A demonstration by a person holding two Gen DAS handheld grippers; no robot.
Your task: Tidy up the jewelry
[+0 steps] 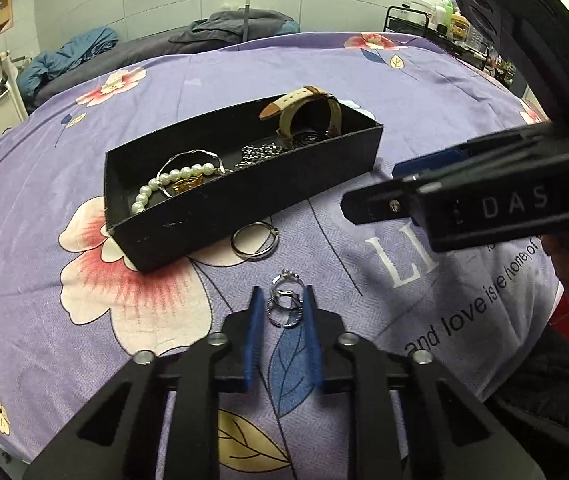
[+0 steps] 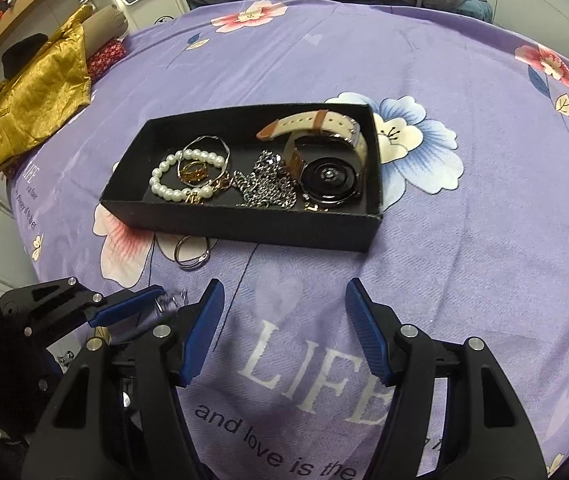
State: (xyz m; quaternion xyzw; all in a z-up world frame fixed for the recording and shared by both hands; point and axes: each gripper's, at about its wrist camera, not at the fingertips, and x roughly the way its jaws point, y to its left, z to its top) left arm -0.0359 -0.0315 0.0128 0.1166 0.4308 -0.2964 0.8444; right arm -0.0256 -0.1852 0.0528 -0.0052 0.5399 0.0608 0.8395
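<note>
The small silver ring (image 1: 286, 303) lay on the purple bedspread (image 1: 204, 80), pinched between the blue pads of my left gripper (image 1: 284, 308) so I could lift it clear. The black tray (image 1: 252, 196) (already holding pearls, chain and watch) stood just beyond, a loose hoop (image 1: 255, 239) beside its near wall. My right gripper (image 2: 284, 332) hung with its jaws apart over bare cloth, leaving open room.

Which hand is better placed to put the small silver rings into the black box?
The left. Its tongs are already shut on the small silver rings, just in front of the black rectangular cardboard box. The right tongs stand open and empty over the purple flowered bedsheet.
</note>
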